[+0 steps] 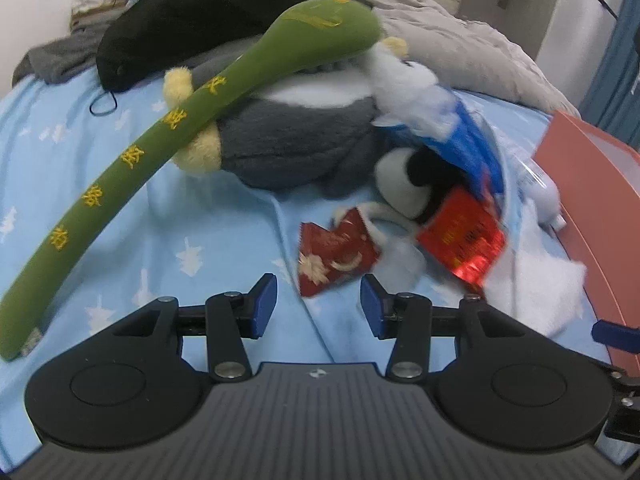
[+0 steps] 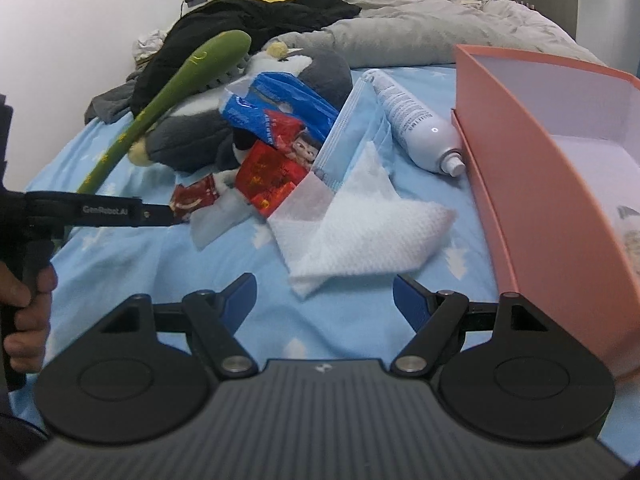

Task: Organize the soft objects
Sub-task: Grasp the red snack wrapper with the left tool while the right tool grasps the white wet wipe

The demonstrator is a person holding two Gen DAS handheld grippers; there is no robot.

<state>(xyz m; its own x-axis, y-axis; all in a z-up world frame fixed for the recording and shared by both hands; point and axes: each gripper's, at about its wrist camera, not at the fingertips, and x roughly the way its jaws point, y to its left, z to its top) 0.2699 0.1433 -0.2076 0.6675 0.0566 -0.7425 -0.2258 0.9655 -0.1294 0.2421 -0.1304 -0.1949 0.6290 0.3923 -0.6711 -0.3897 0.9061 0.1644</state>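
Note:
A pile of soft things lies on the blue star-print bed sheet [image 1: 132, 216]. A long green plush stick [image 1: 176, 120] with yellow characters leans over a grey plush toy [image 1: 296, 136]. A small red pouch [image 1: 336, 256] lies just ahead of my left gripper [image 1: 319, 306], which is open and empty. In the right wrist view, white folded tissue [image 2: 360, 232] lies just ahead of my right gripper [image 2: 324, 300], which is open and empty. The green stick [image 2: 168, 108], grey plush [image 2: 320, 68], blue plastic bag [image 2: 280, 100] and red packet [image 2: 272, 176] sit behind it.
An open pink box [image 2: 536, 184] stands at the right on the bed. A white spray bottle [image 2: 416, 124] lies beside it. A black garment [image 2: 248, 20] and a grey quilt [image 2: 420, 24] lie at the back. The left gripper's arm [image 2: 104, 210] reaches in from the left.

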